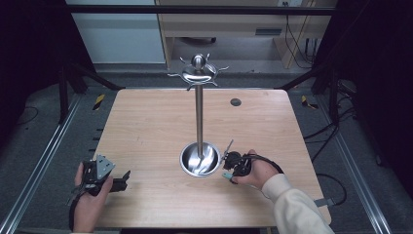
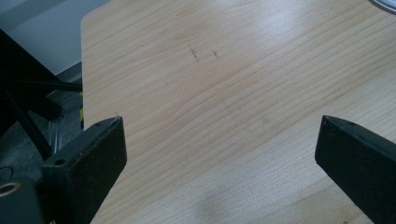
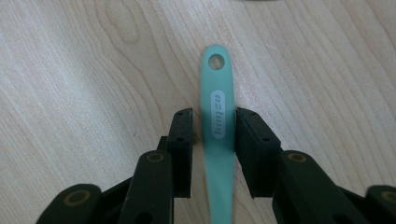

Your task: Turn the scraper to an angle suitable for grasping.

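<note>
The right gripper's [image 3: 212, 135] fingers clamp a slim mint-green plastic handle [image 3: 217, 116] over the wooden tabletop [image 3: 84, 84]; hanging it on the steel hook stand [image 1: 199, 114] likely follows. The left gripper's [image 2: 219, 140] fingers gape empty.

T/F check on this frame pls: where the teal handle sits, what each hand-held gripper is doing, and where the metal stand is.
1. The teal handle sits between the jaws of the right hand-held gripper. True.
2. The left hand-held gripper is clamped on a spoon. False: its jaws stand wide apart over bare table, with nothing between them.
3. The teal handle has a round hole near its far end. True.
4. The metal stand lies tipped over on the table. False: it stands upright, its pole rising from a round dish base.
5. The right hand-held gripper is at the table's far edge. False: in the high view it is at the near side, just right of the base.
</note>
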A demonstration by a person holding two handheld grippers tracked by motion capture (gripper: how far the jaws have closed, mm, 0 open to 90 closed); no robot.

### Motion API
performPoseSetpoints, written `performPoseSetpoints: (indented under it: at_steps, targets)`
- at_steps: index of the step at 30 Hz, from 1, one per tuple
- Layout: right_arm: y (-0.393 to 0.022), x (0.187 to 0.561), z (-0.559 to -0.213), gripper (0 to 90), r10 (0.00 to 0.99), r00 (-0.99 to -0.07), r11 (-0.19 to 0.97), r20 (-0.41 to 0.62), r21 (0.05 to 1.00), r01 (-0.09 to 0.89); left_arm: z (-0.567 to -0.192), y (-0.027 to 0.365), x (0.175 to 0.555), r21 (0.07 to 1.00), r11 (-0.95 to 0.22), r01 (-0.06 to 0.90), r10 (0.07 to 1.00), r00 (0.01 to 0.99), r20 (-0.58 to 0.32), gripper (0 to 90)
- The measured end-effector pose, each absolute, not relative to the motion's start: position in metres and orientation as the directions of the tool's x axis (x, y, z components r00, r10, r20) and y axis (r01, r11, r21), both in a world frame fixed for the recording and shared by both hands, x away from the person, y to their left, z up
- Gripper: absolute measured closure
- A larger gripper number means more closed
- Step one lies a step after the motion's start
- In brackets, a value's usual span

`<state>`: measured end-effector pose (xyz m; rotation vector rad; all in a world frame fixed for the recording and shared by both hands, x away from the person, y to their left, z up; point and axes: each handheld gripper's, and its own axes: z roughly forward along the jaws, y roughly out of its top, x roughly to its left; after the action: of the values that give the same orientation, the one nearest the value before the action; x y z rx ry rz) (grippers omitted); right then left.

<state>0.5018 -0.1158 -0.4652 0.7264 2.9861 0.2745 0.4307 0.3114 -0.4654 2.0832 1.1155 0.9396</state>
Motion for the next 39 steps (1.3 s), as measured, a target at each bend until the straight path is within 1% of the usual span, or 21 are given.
performPoseSetpoints:
  at_steps: [7,24,32,36,39]
  targets:
    - [-0.117,0.504,-0.466,72.2,0.459,-0.888,0.874,-0.009,0.184,0.450,-0.465,0.311,0.431,0.758,-0.474,0.448,0.864,0.400,0.305,1.9]
    - [-0.119,0.502,-0.463,74.2,0.455,-0.890,0.876,-0.027,0.190,0.443,-0.466,0.311,0.431,0.755,-0.479,0.448,0.862,0.405,0.306,1.9]
    - [-0.125,0.500,-0.447,74.3,0.468,-0.883,0.866,-0.044,0.220,0.449,-0.466,0.311,0.431,0.756,-0.477,0.448,0.863,0.404,0.305,1.9]
    - [-0.132,0.500,-0.434,74.3,0.481,-0.875,0.858,-0.065,0.243,0.453,-0.466,0.311,0.431,0.756,-0.477,0.449,0.863,0.404,0.304,1.9]
    - [-0.140,0.500,-0.419,74.3,0.497,-0.864,0.843,-0.079,0.281,0.459,-0.466,0.311,0.431,0.756,-0.476,0.449,0.863,0.403,0.304,1.9]
